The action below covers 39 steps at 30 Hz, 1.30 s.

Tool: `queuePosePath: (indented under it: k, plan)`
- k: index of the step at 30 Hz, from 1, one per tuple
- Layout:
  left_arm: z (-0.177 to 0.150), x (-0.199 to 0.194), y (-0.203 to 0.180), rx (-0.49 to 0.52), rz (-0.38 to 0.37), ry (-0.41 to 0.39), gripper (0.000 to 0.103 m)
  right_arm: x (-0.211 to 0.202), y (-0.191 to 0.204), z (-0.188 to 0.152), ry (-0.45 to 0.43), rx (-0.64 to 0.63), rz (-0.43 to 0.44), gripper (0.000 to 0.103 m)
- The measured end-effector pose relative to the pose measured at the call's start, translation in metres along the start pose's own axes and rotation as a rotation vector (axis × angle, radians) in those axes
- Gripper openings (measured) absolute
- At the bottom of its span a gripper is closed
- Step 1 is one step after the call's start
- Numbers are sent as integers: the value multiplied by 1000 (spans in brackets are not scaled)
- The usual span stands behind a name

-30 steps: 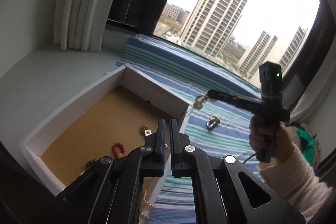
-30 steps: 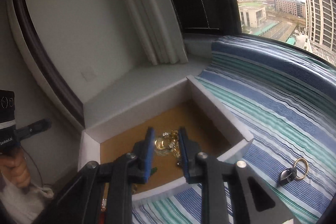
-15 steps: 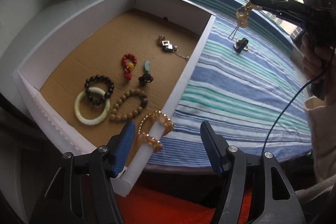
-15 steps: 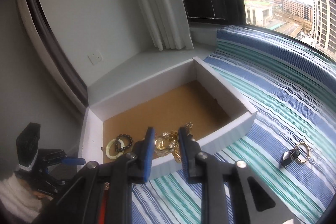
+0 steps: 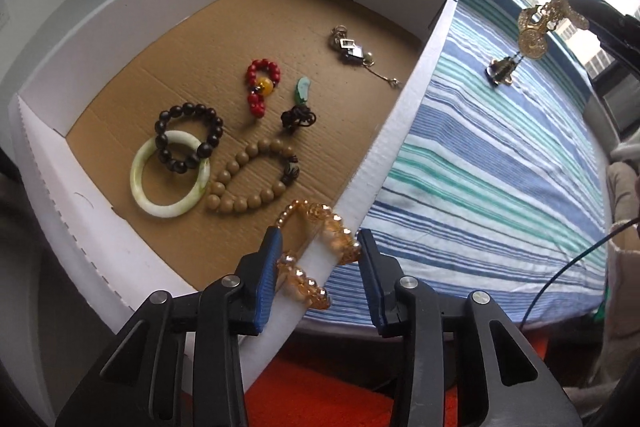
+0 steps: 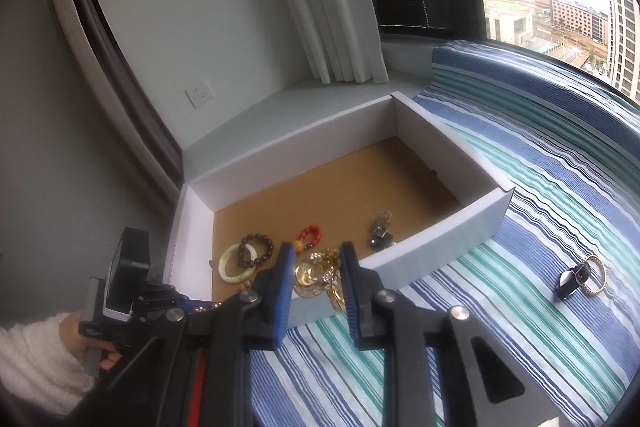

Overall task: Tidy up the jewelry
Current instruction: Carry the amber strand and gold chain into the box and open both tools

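Note:
An amber bead bracelet (image 5: 320,259) hangs over the near wall of a white box (image 5: 400,131) with a brown floor. My left gripper (image 5: 318,251) points down over it with a pad on either side. Its jaws are closing, with the beads between them and at most barely touched. My right gripper (image 6: 317,255) is shut on a bunch of gold jewelry (image 6: 316,277), held above the box's (image 6: 440,239) front wall. In the left wrist view that gold bunch (image 5: 534,27) dangles at the top right.
In the box lie a jade bangle (image 5: 168,179), a dark bead bracelet (image 5: 188,139), a tan bead bracelet (image 5: 252,183), red beads (image 5: 262,83), a green pendant (image 5: 302,95) and a silver piece (image 5: 352,47). A ring with a black clasp (image 6: 580,277) lies on the striped cloth (image 6: 540,187).
My left gripper has dropped and tipped down toward the box's near wall, opened wide, then narrowed around the amber bracelet. My right gripper has drawn back, still holding the gold jewelry.

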<state>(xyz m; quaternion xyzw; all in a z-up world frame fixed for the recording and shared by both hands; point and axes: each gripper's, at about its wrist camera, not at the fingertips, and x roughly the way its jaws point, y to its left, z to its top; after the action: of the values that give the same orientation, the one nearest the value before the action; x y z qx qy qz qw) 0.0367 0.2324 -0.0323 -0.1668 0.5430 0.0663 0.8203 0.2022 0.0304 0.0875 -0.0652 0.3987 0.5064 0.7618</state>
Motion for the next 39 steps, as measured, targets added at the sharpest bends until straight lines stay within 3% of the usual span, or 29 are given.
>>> queuePosePath:
  k: [1, 8, 10, 12, 13, 25, 30, 35, 39]
  plan:
    - [0, -5, 0, 1, 1, -11, 29, 0, 1, 0, -1, -1, 6, 23]
    - [1, -13, 6, -20, -55, -22, 24, 3, 3, 4, -10, 3, 19, 23]
    - [1, -19, 10, -38, -64, -40, 13, 3, 2, 4, -11, 6, 21, 23]
    - [2, -23, 12, -37, -78, -43, 10, 2, 2, 3, -11, 5, 22, 23]
    - [1, -23, 13, -36, -86, -49, 4, 2, 2, 4, -11, 5, 22, 23]
    - [22, -73, 26, -97, -186, -175, 4, -5, 7, 12, -42, 3, 27, 23]
    - [54, -124, 28, -70, -214, -275, 4, -5, 8, 24, -55, 5, 28, 23]
    - [103, -166, 34, -29, -156, -388, 4, -2, 12, 53, -75, -4, 34, 23]
    - [142, -179, 41, -20, -139, -442, 4, 11, 15, 84, -82, -11, 34, 23]
